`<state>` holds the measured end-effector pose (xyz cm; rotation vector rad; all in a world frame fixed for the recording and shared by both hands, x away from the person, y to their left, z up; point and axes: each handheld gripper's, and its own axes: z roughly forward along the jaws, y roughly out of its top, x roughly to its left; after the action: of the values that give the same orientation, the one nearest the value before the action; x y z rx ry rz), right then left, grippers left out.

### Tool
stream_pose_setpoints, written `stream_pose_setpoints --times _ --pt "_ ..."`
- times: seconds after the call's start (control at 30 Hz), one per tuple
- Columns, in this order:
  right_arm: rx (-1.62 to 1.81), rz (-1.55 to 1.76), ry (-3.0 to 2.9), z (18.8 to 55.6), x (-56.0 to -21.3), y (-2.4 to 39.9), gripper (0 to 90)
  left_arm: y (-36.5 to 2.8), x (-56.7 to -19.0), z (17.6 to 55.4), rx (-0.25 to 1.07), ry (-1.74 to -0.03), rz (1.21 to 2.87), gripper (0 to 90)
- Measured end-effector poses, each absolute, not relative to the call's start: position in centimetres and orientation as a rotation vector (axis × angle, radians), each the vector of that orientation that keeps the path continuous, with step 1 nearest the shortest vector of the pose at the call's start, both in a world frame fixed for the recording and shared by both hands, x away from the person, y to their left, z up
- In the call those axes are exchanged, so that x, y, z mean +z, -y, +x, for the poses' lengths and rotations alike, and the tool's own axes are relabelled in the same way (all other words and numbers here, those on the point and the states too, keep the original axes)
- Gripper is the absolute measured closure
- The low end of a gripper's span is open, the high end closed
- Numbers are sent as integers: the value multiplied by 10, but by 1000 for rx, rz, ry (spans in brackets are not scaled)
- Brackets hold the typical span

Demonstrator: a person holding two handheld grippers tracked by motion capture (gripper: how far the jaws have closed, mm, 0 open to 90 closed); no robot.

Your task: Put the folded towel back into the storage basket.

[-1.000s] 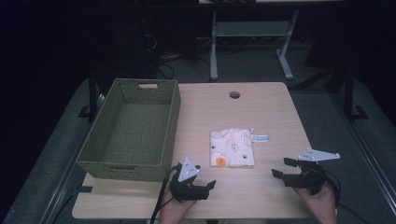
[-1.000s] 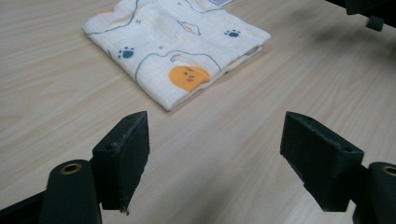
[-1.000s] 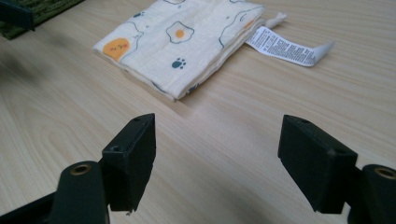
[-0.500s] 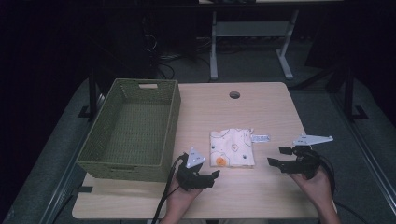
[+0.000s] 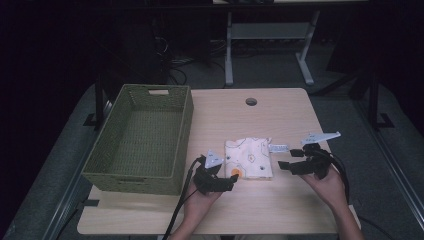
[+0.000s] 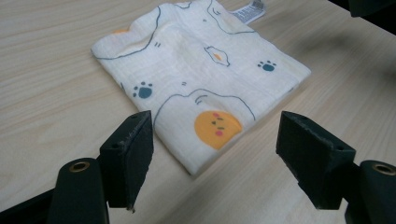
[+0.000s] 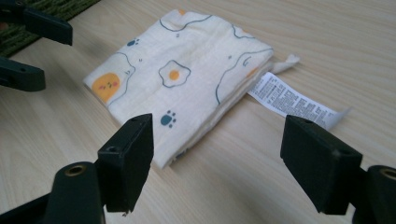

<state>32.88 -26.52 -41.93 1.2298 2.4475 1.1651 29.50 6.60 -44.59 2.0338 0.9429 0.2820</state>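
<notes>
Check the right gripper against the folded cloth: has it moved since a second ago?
Yes. In the high view the right gripper has shifted up the table and inward, closing on the folded cloth, which stays put; its fingers stand open.

Folded cloth (image 5: 248, 158) flat on the desk (image 5: 280, 107), right of centre, toward the near edge. Care label (image 5: 278, 148) sticking out from its right side, lying on the desk. Basket (image 5: 140, 138) on the left part of the desk, well apart from the cloth. Cable hole (image 5: 251, 101) in the desk behind the cloth, near the far edge. Left tongs (image 5: 227, 180) just beside the cloth's near left corner; right tongs (image 5: 287, 158) just right of the cloth, near the label. Desk frame (image 5: 265, 35) on the floor beyond the far edge.
</notes>
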Motion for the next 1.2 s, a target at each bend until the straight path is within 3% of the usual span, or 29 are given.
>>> stream_pose_setpoints --times 0.67,1.2 --pt "1105 1226 -2536 384 -413 237 272 -51 -448 322 273 -1035 2065 319" --pt "1040 1240 -2559 411 -441 217 315 -45 -459 322 280 -1044 2132 451"
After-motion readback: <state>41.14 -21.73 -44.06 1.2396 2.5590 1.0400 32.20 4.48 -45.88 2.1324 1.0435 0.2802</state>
